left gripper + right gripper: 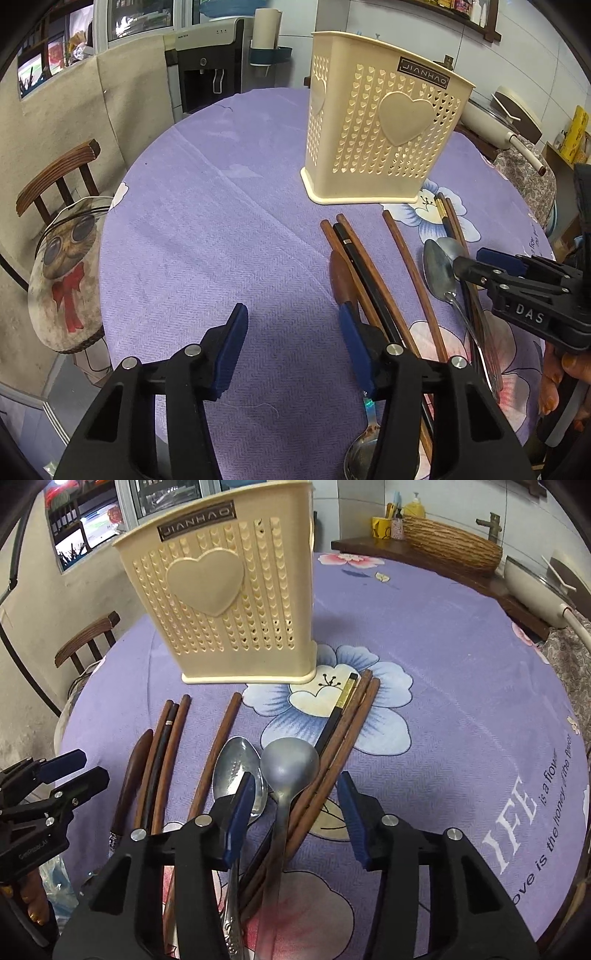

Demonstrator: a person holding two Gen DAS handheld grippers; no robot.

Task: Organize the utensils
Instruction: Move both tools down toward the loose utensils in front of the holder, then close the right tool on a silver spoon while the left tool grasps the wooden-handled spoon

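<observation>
A cream perforated utensil holder stands upright on the purple flowered tablecloth. In front of it lie several brown and black chopsticks, a shiny spoon, a grey spoon and a brown wooden-handled utensil. My left gripper is open over bare cloth, its right finger beside the wooden handle. My right gripper is open, straddling the grey spoon's handle and some chopsticks without pressing on them. Each gripper shows in the other's view: the right gripper, the left gripper.
A wooden chair with a cat-print cushion stands at the table's left edge. A water dispenser is behind the table. A white pan and a woven basket sit at the far right.
</observation>
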